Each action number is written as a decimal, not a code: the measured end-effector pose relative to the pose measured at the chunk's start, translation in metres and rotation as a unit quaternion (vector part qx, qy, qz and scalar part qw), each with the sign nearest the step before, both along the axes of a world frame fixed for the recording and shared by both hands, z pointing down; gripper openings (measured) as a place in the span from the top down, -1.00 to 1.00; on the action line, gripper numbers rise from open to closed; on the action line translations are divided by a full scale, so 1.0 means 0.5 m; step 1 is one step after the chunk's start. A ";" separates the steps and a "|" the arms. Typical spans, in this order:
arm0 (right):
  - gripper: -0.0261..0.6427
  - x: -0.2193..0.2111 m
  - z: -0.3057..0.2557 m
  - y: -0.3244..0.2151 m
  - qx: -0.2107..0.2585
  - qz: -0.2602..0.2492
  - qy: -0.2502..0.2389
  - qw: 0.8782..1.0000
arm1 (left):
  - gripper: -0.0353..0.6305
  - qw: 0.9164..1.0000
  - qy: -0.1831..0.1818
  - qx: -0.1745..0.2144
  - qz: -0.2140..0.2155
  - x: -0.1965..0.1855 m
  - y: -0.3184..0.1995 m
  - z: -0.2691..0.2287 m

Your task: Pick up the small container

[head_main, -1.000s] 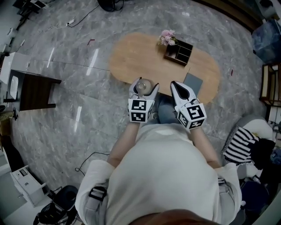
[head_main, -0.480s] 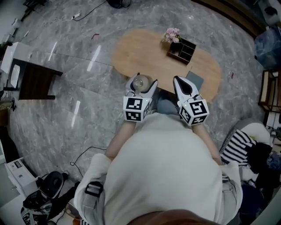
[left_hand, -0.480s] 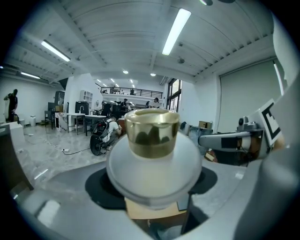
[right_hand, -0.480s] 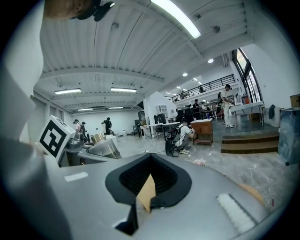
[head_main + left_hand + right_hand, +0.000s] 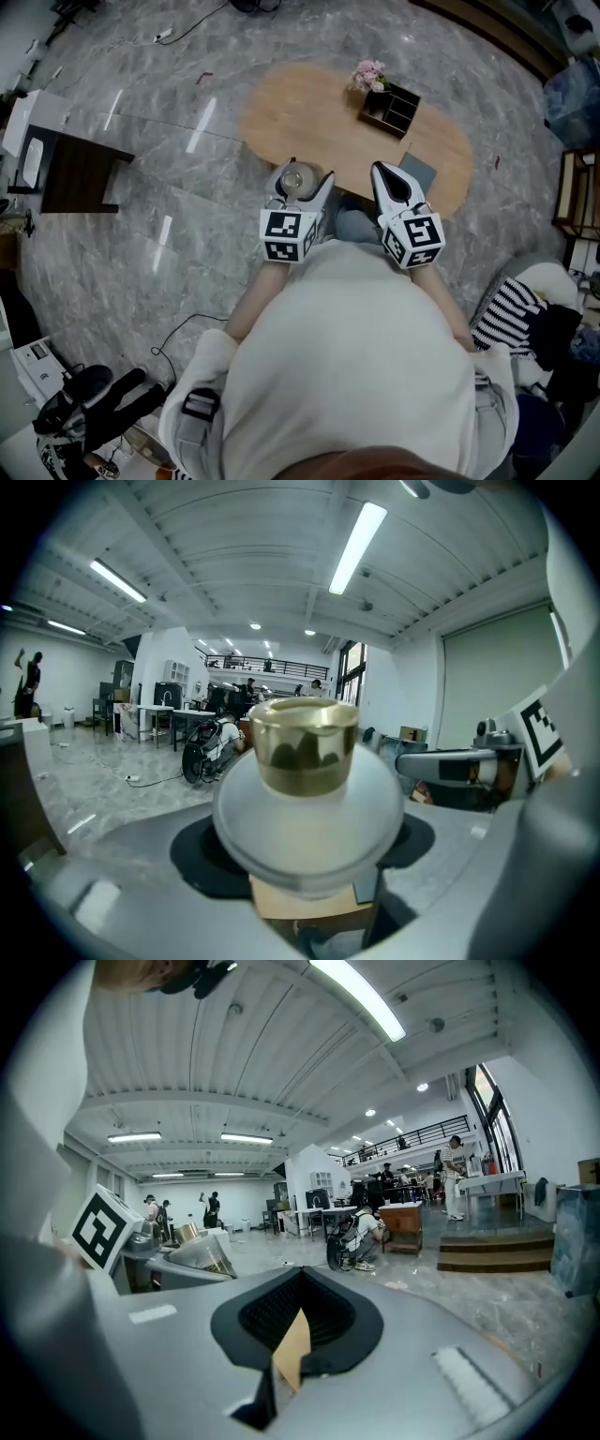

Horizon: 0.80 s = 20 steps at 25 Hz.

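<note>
My left hand-held gripper (image 5: pixel 302 180), clamped on the small container (image 5: pixel 307 794), has just lifted it off the surface (image 5: pixel 319 122): pickup looks done; right hand-held gripper (image 5: pixel 390 180) closed, empty

A light wooden oval surface (image 5: pixel 309 122) stands on a grey marbled stone floor (image 5: pixel 141 281). Left of it is a dark square side table (image 5: pixel 80 183), with white strip lights (image 5: pixel 356 546) overhead.

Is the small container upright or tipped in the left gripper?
Upright: the small container sits level between the jaws of the left gripper, its gold neck pointing straight up.
</note>
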State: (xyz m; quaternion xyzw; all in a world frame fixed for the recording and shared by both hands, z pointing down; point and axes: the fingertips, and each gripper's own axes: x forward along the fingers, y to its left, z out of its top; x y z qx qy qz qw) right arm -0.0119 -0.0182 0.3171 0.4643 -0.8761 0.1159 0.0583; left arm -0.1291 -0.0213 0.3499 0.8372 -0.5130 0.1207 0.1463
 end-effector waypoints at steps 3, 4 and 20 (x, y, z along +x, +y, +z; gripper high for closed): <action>0.93 0.001 0.003 -0.002 -0.004 0.004 -0.001 1.000 | -0.15 1.000 0.001 0.002 0.001 0.000 -0.004 -0.003; 0.93 0.002 0.004 -0.003 -0.005 0.004 -0.001 1.000 | -0.15 1.000 0.001 0.003 0.001 0.000 -0.006 -0.004; 0.93 0.002 0.003 -0.038 -0.006 0.010 -0.002 1.000 | -0.15 1.000 0.003 0.008 -0.006 -0.011 -0.042 -0.014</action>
